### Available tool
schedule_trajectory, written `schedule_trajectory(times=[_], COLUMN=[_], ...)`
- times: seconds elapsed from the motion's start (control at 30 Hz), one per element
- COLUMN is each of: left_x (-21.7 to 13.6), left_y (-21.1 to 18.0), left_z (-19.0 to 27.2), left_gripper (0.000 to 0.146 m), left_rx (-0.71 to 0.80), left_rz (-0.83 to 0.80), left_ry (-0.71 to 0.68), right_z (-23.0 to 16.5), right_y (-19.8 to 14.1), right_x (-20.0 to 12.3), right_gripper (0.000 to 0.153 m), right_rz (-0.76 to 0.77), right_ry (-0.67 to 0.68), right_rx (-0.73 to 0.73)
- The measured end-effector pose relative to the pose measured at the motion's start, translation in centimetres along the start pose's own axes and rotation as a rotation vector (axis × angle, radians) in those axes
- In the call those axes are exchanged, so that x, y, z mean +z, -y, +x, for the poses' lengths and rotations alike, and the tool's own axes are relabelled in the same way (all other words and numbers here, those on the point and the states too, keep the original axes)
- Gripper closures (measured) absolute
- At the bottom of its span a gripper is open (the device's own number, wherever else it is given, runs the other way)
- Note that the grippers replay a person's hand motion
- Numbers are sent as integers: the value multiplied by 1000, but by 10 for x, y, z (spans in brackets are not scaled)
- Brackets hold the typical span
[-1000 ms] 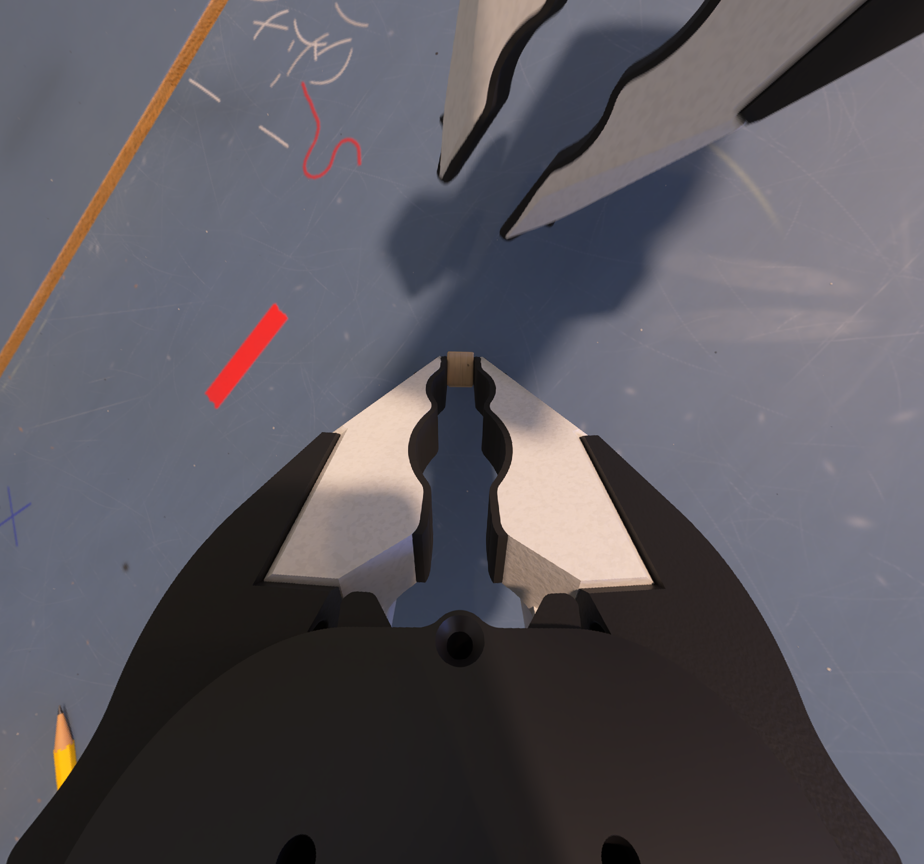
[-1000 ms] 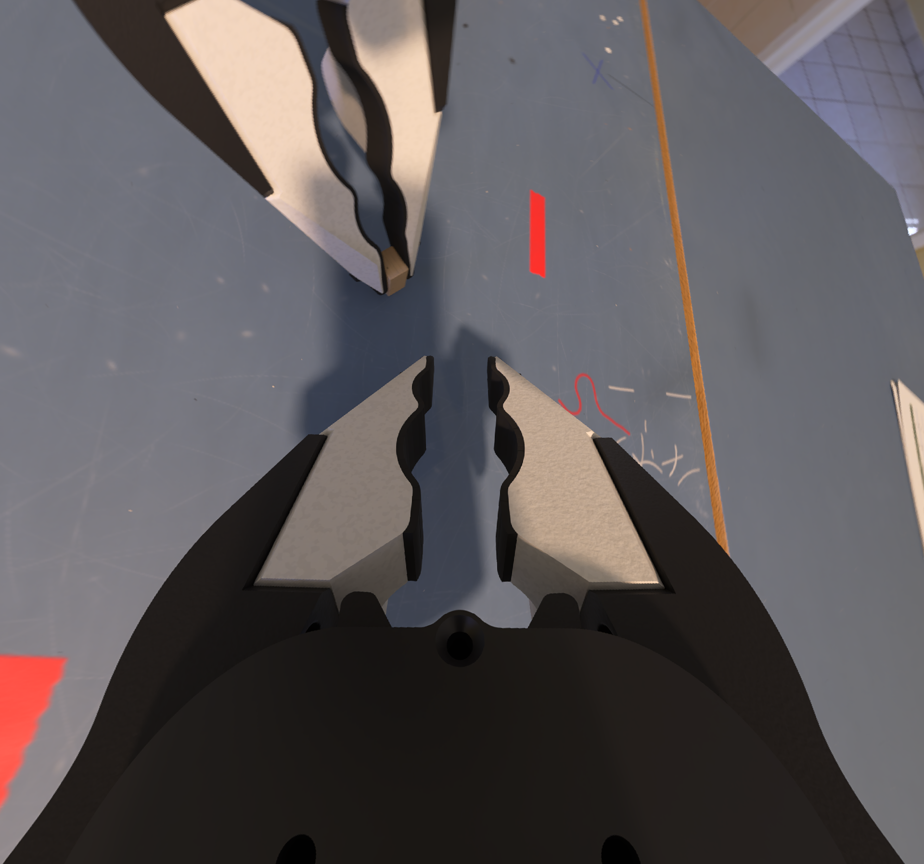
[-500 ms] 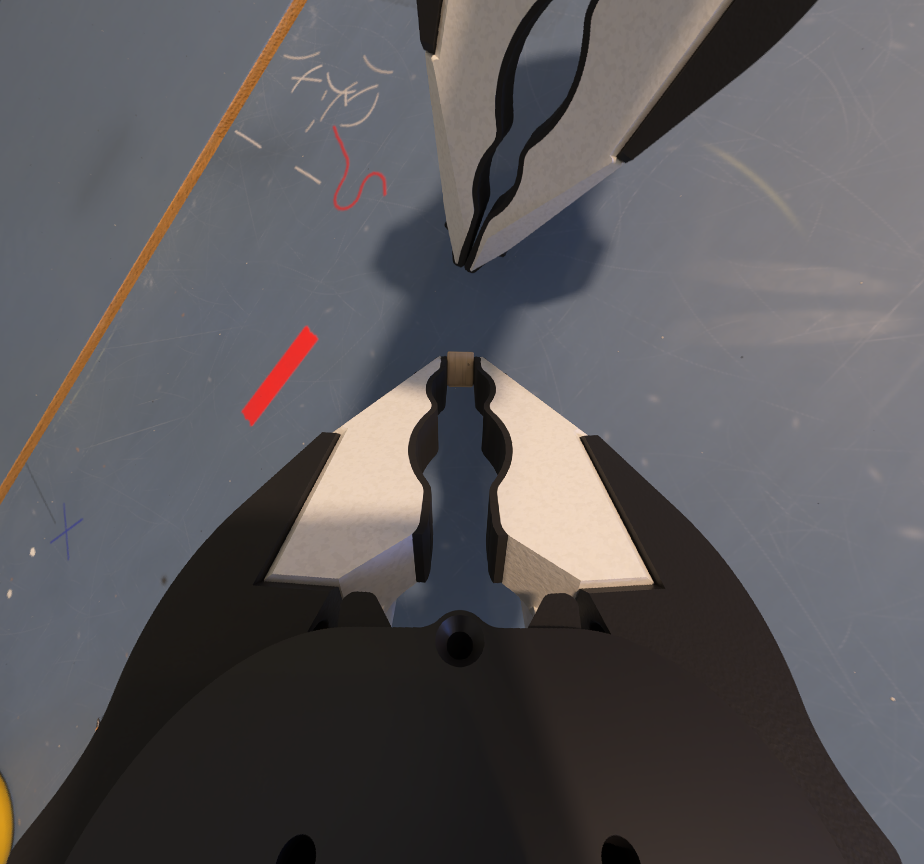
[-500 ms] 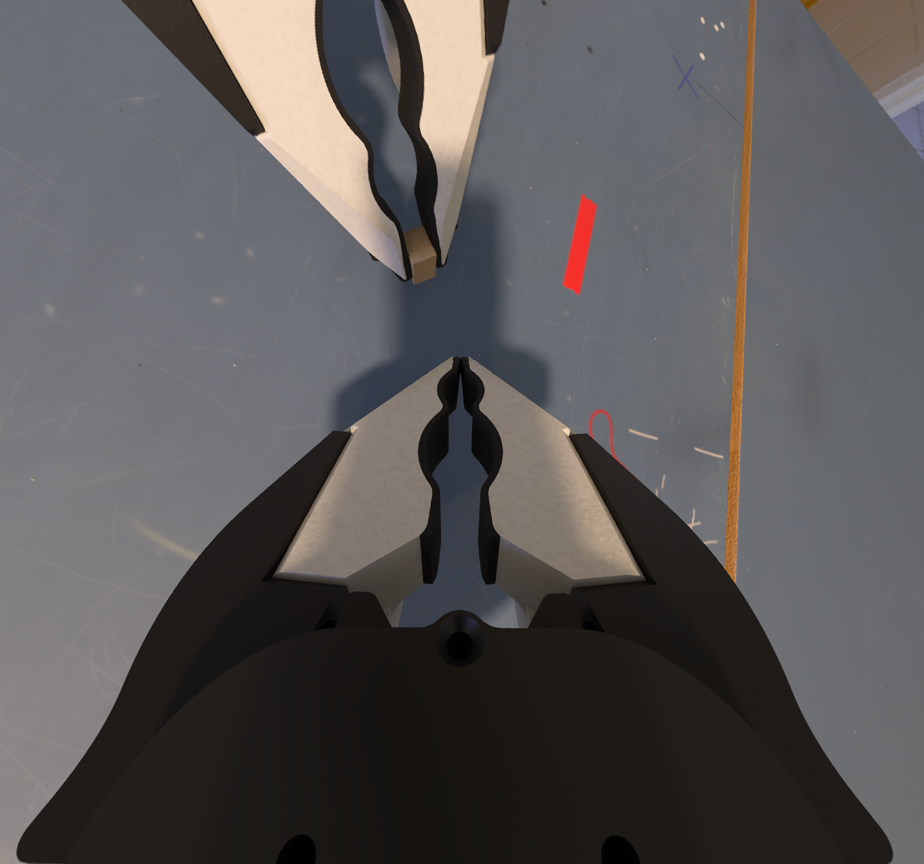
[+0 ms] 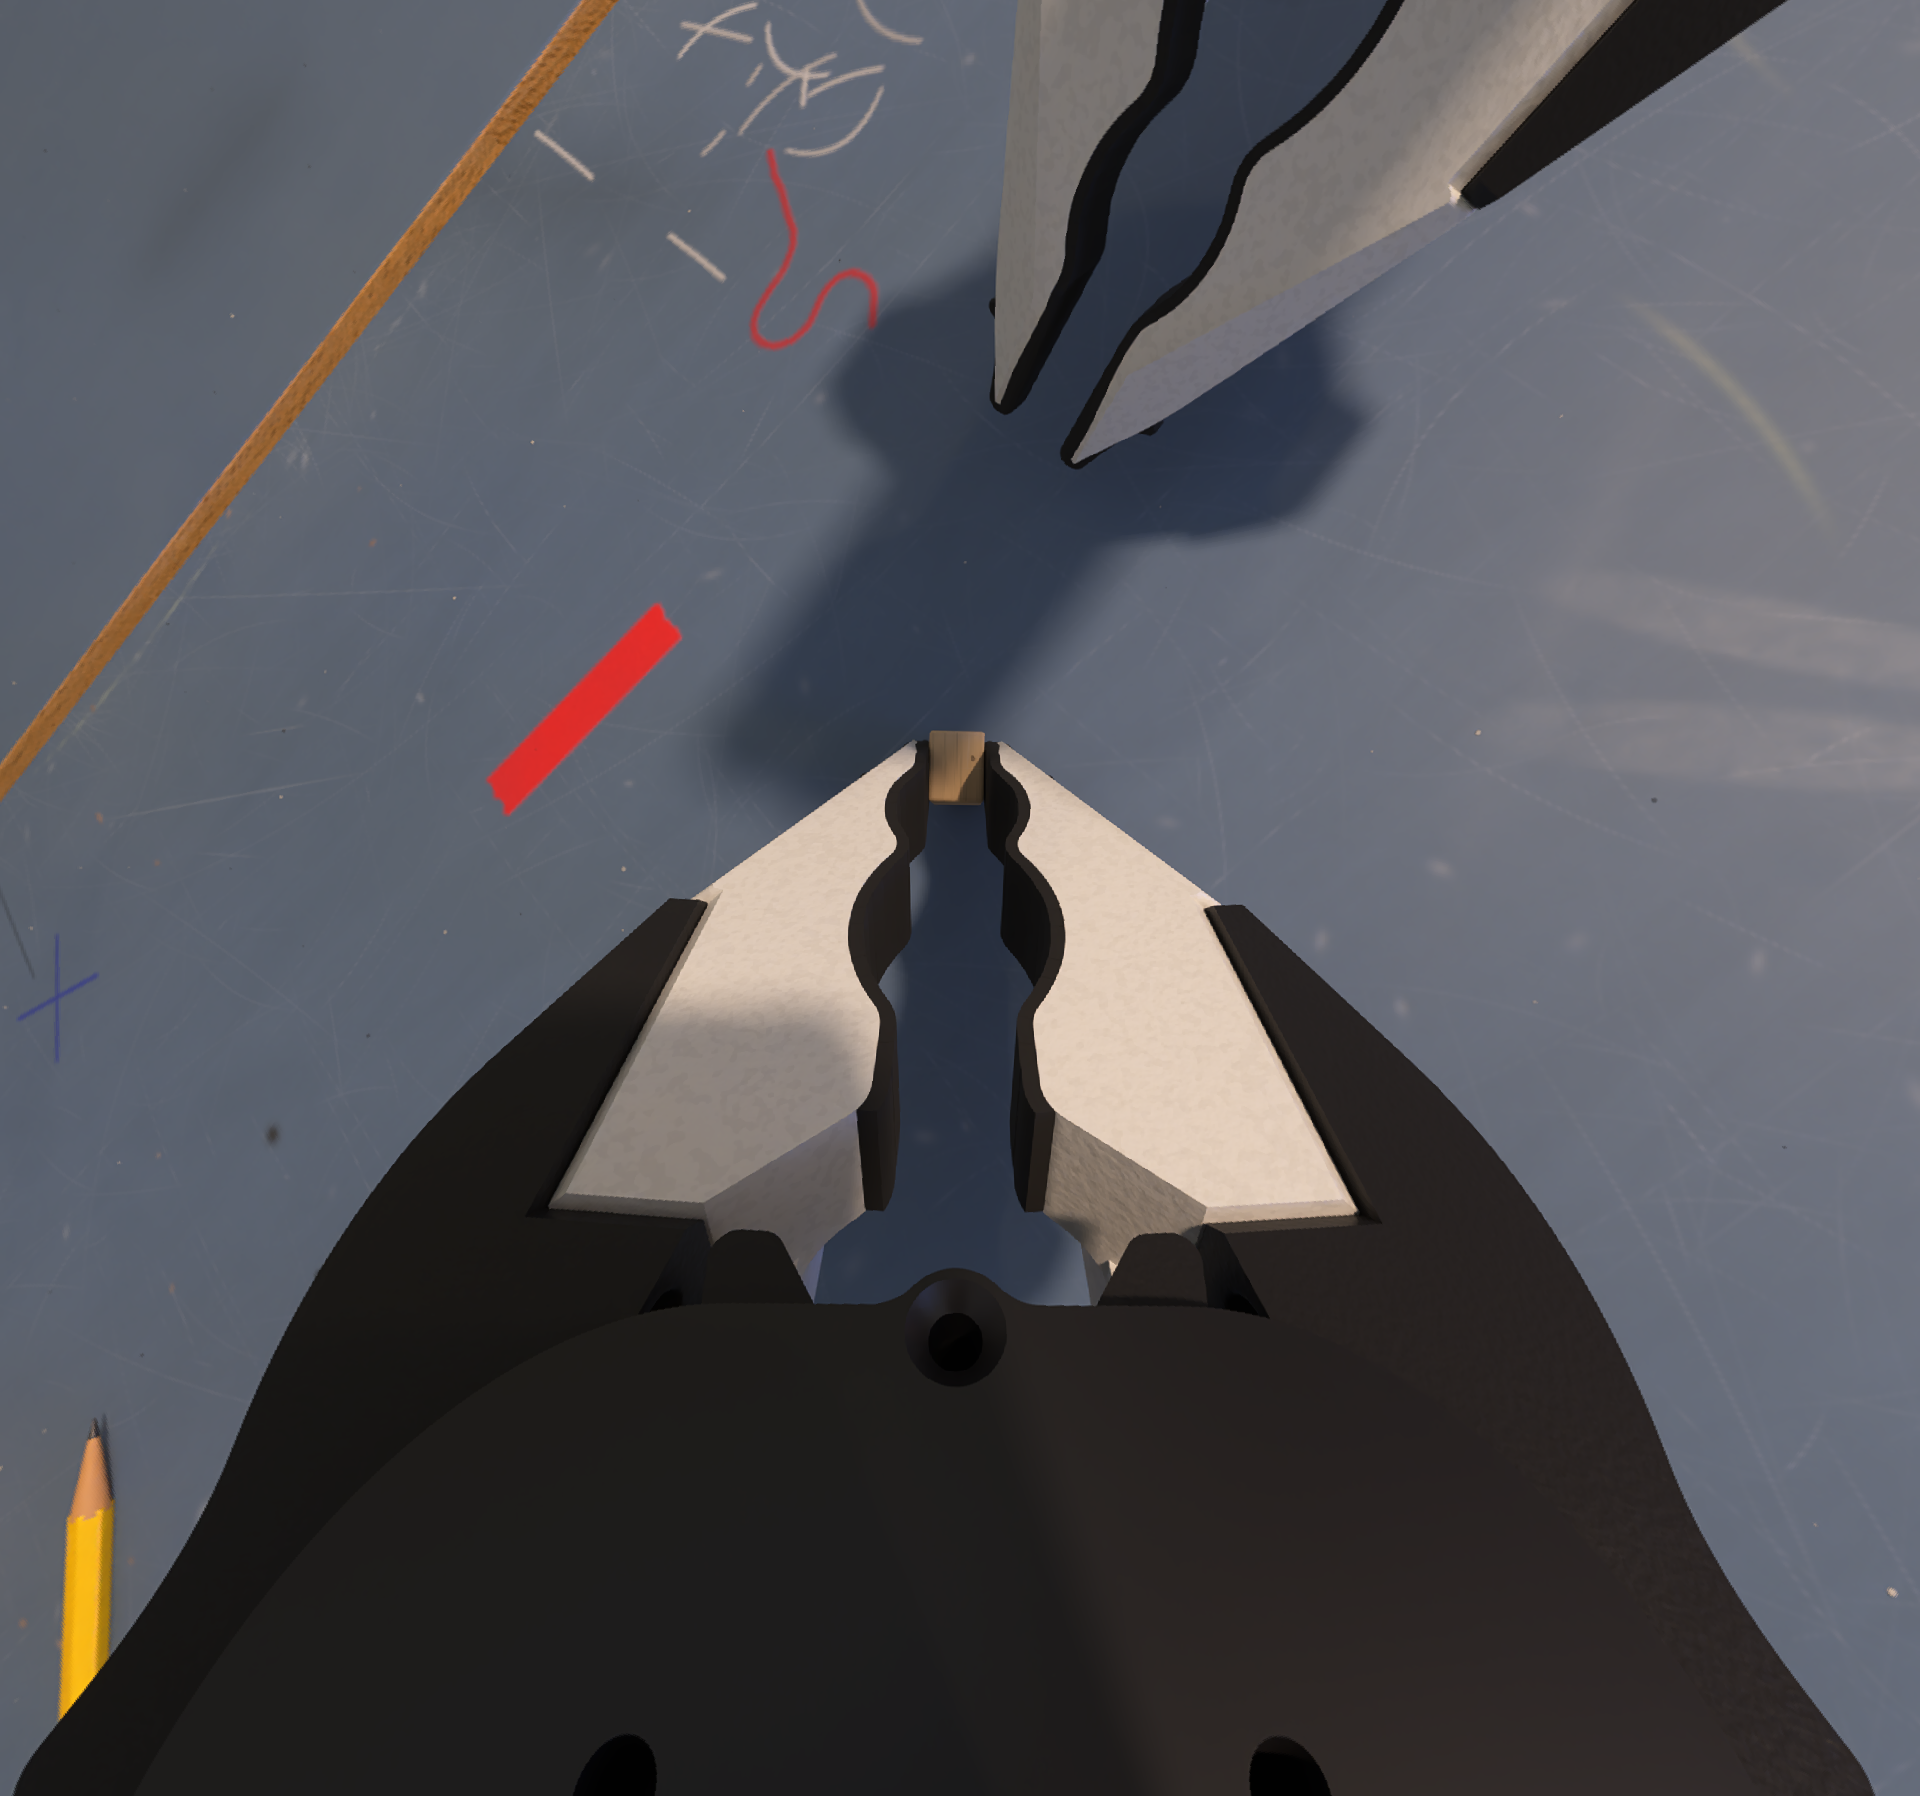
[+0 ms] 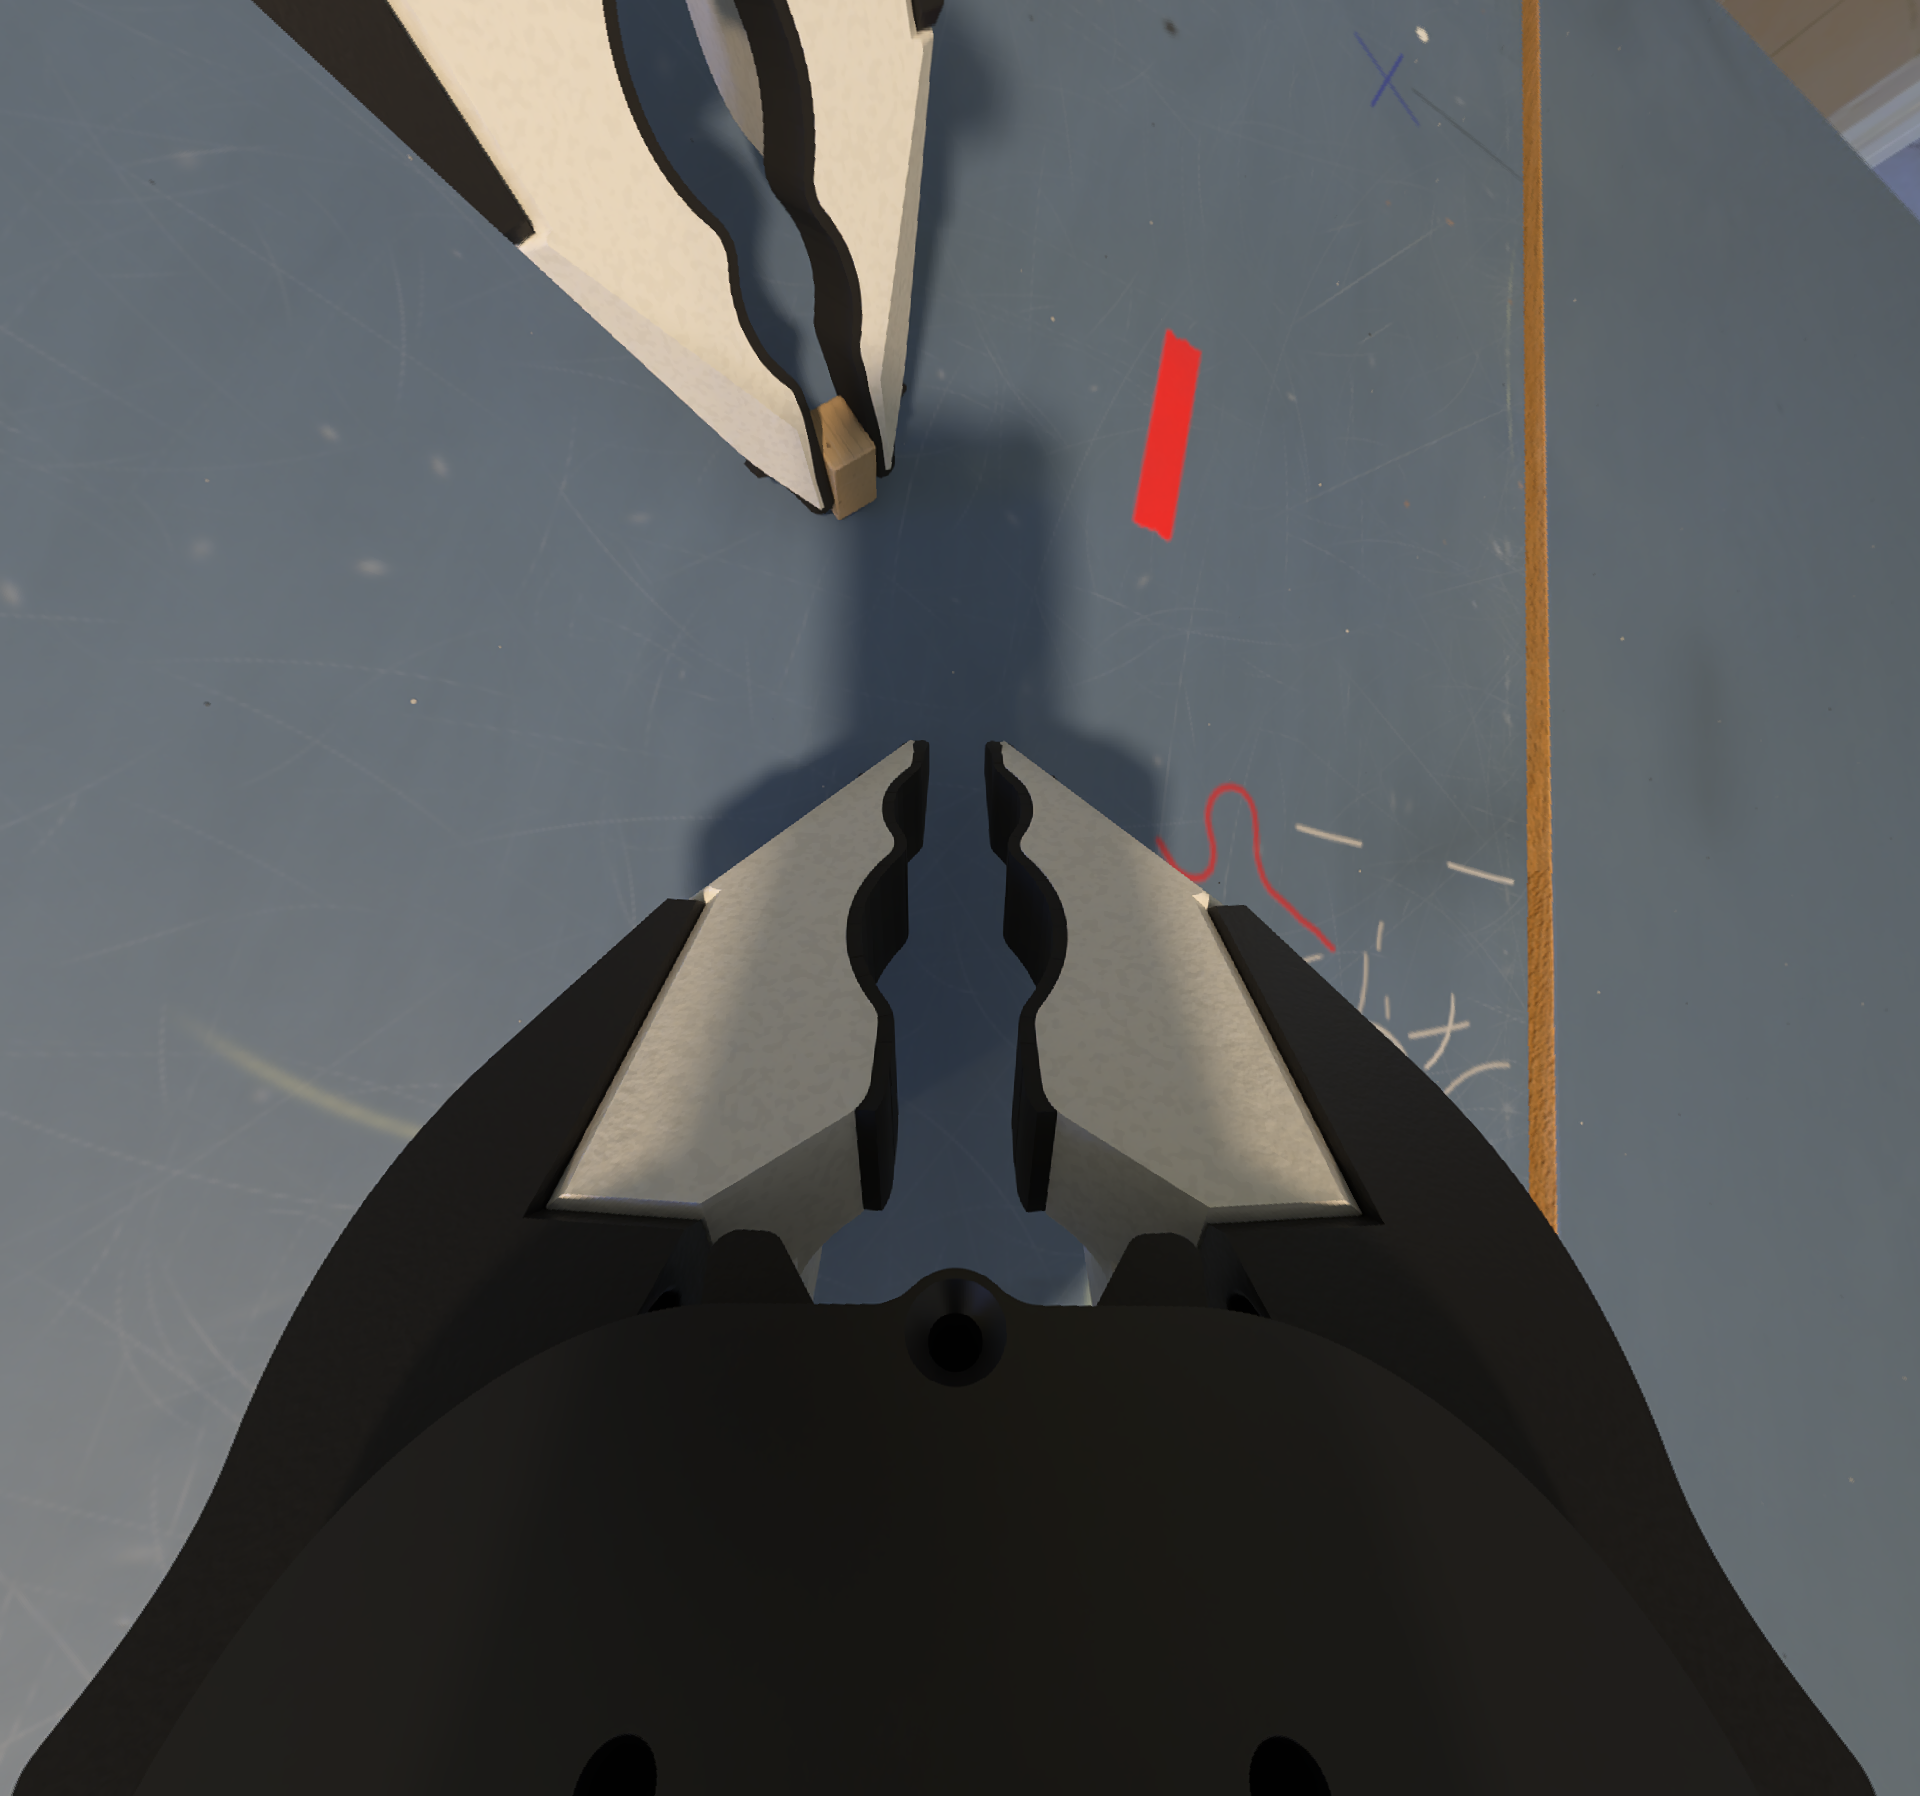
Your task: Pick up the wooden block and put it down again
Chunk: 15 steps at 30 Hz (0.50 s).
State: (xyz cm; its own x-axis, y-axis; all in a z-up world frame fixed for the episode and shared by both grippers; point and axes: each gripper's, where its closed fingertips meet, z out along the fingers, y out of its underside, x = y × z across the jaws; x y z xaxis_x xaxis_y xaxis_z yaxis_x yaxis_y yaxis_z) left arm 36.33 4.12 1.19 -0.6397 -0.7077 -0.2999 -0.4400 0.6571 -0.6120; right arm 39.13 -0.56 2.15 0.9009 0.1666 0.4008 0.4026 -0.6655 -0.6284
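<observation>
A small wooden block (image 5: 956, 767) is pinched between the fingertips of my left gripper (image 5: 956, 759), which is shut on it over the blue-grey table (image 5: 1455, 811). I cannot tell whether the block touches the table. In the right wrist view the block (image 6: 847, 463) shows at the tip of the left gripper (image 6: 847, 489), which comes in from the top left. My right gripper (image 6: 956, 759) is empty, with a narrow gap between its jaws. It faces the left gripper tip to tip, a short way apart, and shows at the top of the left wrist view (image 5: 1039, 432).
A red tape strip (image 5: 584, 707) lies on the table beside the grippers (image 6: 1169, 437). A thin orange line (image 5: 343, 333) crosses the table (image 6: 1538, 551). Chalk scribbles (image 5: 790, 73) and a red squiggle (image 5: 810, 292) mark the surface. A yellow pencil (image 5: 88, 1559) lies at the lower left.
My right gripper was open a second ago, shut half a second ago, and now stands slightly open again. It has drawn back a little. The left gripper still holds the block.
</observation>
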Motion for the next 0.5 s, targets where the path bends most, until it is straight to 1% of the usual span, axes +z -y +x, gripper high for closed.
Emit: schedule_trajectory(times=[0.07,0.17,0.23,0.3,0.5], left_x=[0,-2,-5,-9,-19], left_y=[0,1,-1,-3,-11], left_z=[1,0,-2,-6,-14], left_gripper=[136,108,99,95,92], left_rx=[-11,-14,-19,-9,-19], left_rz=[13,28,33,56,73], left_ry=[1,6,6,25,45], right_z=[0,1,2,3,3], right_y=[-1,-1,-1,-1,6], right_x=[1,1,1,2,6], right_gripper=[142,140,140,139,136], right_rz=[-2,6,8,5,5], right_ry=[2,-2,-6,-11,-8], right_rx=[5,10,14,10,-17])
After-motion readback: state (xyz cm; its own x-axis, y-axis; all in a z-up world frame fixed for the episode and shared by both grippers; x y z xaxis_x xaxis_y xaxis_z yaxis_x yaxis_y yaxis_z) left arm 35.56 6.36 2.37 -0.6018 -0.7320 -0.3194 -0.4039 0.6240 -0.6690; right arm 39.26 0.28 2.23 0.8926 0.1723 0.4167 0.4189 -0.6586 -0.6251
